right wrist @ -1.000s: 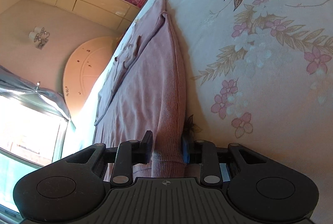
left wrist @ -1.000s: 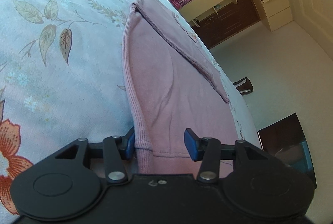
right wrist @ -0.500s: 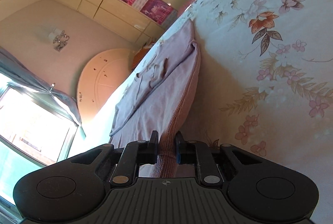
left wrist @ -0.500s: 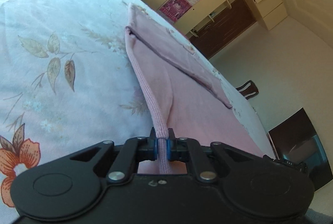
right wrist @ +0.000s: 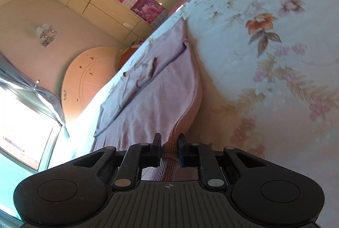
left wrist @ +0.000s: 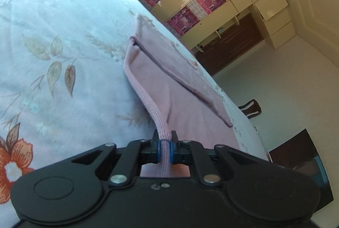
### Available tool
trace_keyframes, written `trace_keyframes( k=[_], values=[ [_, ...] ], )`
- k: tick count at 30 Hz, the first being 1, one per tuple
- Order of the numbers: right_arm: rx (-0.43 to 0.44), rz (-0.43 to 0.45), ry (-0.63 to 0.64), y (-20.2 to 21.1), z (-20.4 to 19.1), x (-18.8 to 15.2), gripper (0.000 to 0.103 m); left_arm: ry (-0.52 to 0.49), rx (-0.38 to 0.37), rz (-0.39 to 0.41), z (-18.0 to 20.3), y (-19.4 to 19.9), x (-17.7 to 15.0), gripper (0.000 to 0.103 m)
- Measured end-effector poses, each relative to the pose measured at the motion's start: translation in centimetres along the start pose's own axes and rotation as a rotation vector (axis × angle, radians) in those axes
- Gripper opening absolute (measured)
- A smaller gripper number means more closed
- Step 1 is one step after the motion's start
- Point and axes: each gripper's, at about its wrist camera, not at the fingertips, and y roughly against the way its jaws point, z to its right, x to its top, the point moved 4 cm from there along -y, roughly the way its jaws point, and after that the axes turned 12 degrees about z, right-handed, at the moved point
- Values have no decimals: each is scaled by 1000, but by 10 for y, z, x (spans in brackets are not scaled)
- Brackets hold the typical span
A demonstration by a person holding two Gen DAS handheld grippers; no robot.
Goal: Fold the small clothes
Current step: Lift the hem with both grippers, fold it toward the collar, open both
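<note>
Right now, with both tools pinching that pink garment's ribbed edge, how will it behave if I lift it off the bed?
The pink garment will likely sag between the left tool and right tool: it is soft knit that already creases. The ribbed hem looks thicker, so it probably grips well. It seems light, and the folded-over part may flop open over the floral bedspread.

Garment (left wrist: 186, 100) spread on the bedsheet (left wrist: 63, 47), its near hem lifted between left gripper (left wrist: 164, 144) and right gripper (right wrist: 168, 146) (one at each corner), cabinets (left wrist: 211, 1) beyond the far edge, chair (left wrist: 251, 109) on the floor beside the bed.
</note>
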Motion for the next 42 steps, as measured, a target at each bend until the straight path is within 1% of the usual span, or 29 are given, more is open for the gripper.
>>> trace_keyframes(
  k=[3,5,6,8,12,14,16,19,20,23,25,26,27,28,29,30,31,33,35,37,38,39,40,41,42],
  values=[
    [32,68,26,-11,-29,28,14,12,-44,66,18,-8,28,7],
    [46,107,23,-22,-43,47,15,32,-70,108,27,-21,49,7],
    [47,123,24,-29,-49,57,15,43,-80,126,33,-33,64,7],
    [42,147,12,-50,-58,85,15,57,-86,139,38,-56,85,7],
    [12,147,-25,-108,-64,132,15,31,-75,143,50,-126,128,7],
    [0,135,-60,-141,-58,152,15,29,-54,136,53,-163,144,7],
    [-29,110,-97,-181,-47,170,15,39,-28,130,51,-196,156,7],
    [-71,78,-134,-237,-26,186,15,42,23,112,38,-249,173,7],
    [-86,69,-149,-253,-18,189,15,49,35,104,32,-263,176,7],
    [-132,24,-203,-302,19,189,15,45,104,60,10,-304,179,7],
    [-128,-3,-220,-328,35,184,15,44,129,18,-5,-326,178,8],
    [-127,-6,-213,-336,39,183,16,46,143,9,-10,-332,177,12],
    [-144,-1,-204,-342,44,183,31,52,158,12,-18,-333,177,24],
    [-158,24,-193,-342,48,184,44,56,147,32,-21,-331,180,31],
    [-143,62,-176,-339,49,187,63,48,138,58,-23,-326,182,45],
    [-127,87,-155,-335,50,190,63,18,136,90,-22,-320,186,51],
    [-112,95,-130,-330,50,193,62,-13,139,105,-22,-316,188,58],
    [-98,82,-26,-326,42,198,62,-116,157,99,-19,-310,199,58],
    [-78,63,124,-318,30,196,61,-232,148,77,-13,-302,200,57],
    [-44,41,295,-302,17,189,60,-353,135,27,-6,-295,197,54],
    [-45,28,387,-295,12,184,60,-398,137,15,-3,-292,195,54],
    [-48,10,449,-289,10,179,60,-441,139,3,-1,-288,193,53],
    [-45,-13,508,-282,9,172,60,-456,137,1,-2,-282,192,52],
    [-36,-28,538,-276,10,166,60,-455,129,-2,-3,-278,190,52],
    [-33,-47,569,-271,11,161,60,-460,129,-15,-5,-274,187,49]
  ],
)
